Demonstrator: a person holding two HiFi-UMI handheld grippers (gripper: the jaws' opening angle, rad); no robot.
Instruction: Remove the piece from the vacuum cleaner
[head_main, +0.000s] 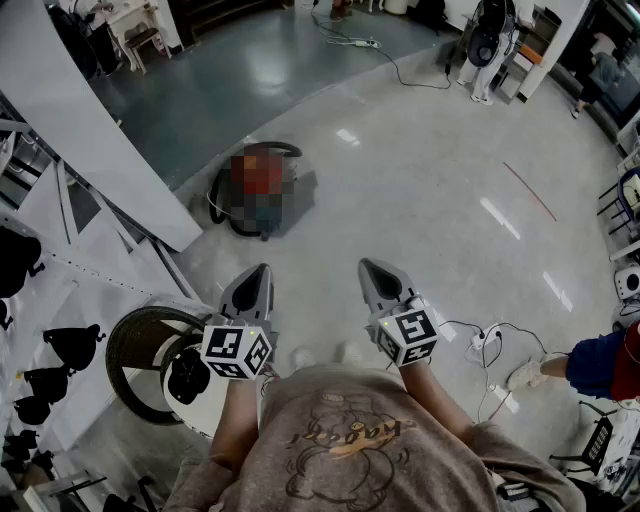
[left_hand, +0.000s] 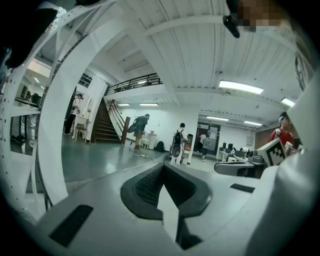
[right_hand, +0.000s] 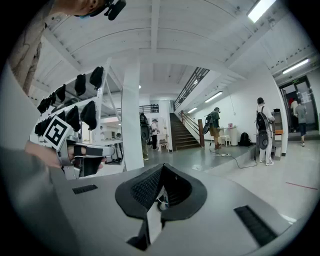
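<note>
The vacuum cleaner (head_main: 224, 198) lies on the glossy floor ahead of me, a dark canister with a red top and a black hose looped behind it; a mosaic patch covers its middle. My left gripper (head_main: 262, 272) and right gripper (head_main: 368, 266) are held side by side at waist height, pointing roughly level toward it and well short of it. Both are shut with nothing between the jaws. In the left gripper view the closed tips (left_hand: 164, 167) face the open hall, and in the right gripper view the tips (right_hand: 162, 168) do the same. Neither gripper view shows the vacuum cleaner.
A slanted white beam (head_main: 90, 120) and a white rack with black items (head_main: 60, 350) stand at my left, with a round dark basket (head_main: 135, 350) beside my left arm. A power strip with cables (head_main: 482, 345) and another person's shoe (head_main: 525, 374) lie at right. People (left_hand: 177, 142) stand far off.
</note>
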